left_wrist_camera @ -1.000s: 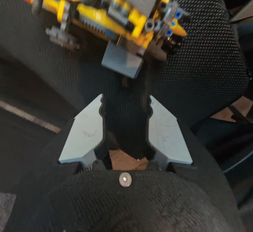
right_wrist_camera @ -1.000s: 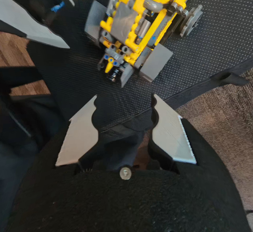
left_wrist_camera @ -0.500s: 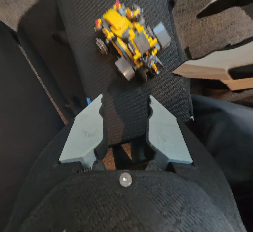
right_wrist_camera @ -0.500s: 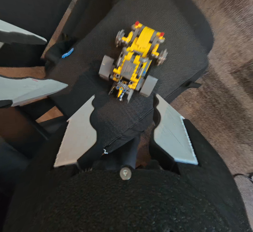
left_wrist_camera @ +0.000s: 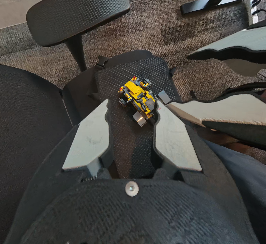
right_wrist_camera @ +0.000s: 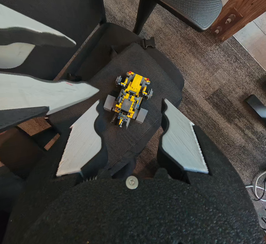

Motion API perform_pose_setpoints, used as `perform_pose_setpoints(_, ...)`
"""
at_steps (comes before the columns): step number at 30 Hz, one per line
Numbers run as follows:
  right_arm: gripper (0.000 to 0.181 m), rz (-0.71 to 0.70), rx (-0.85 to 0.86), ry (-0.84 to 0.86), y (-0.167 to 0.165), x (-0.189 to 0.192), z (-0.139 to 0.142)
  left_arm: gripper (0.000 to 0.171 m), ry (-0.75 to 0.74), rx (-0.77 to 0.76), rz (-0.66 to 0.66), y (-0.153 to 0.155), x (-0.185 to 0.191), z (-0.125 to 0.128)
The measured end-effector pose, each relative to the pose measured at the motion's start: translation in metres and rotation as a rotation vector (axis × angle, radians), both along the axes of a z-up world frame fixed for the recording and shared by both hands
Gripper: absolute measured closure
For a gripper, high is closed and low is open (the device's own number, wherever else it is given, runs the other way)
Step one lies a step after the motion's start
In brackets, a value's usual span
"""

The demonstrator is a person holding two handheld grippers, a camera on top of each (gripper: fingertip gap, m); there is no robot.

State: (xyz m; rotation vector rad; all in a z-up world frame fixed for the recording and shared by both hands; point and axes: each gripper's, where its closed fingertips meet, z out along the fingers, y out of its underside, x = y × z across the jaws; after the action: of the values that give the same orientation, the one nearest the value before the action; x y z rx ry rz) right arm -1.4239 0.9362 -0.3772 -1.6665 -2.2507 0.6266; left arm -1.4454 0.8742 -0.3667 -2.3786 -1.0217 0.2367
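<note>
While both tongs, left (left_wrist_camera: 132, 104) and right (right_wrist_camera: 130, 103), hover spread and empty, toy car (right_wrist_camera: 128, 97) rests on black cushion (right_wrist_camera: 162, 70).

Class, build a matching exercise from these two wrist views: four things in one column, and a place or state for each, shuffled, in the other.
Things
1. toy vehicle
2. left gripper
3. wooden post
4. white cable

Descriptions
A. stands at the carpet's edge, behind a chair
B. lies on the carpet
C. rests on a black cushion
D. open, holding nothing

Pairs: 1-C, 2-D, 3-A, 4-B
</note>
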Motion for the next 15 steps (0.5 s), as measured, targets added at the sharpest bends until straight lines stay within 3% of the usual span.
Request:
perform_pose_setpoints(3, 0.100, 0.005, -0.040, -0.018, -0.004, 0.008, -0.004, 0.114, -0.046, -0.005, -0.013, -0.003, 0.013, -0.010)
perform_pose_setpoints(6, 0.099, 0.048, -0.197, -0.133, -0.018, 0.032, -0.025, 0.118, -0.168, -0.017, -0.078, -0.011, 0.044, -0.036)
perform_pose_setpoints(11, 0.100, 0.026, -0.399, -0.287, -0.007, 0.059, -0.072, 0.108, -0.553, 0.088, -0.190, -0.026, 0.112, -0.096)
perform_pose_setpoints(15, 0.098, 0.044, -0.502, -0.386, 0.007, 0.064, -0.106, 0.107, -0.632, 0.096, -0.158, -0.036, 0.098, -0.145)
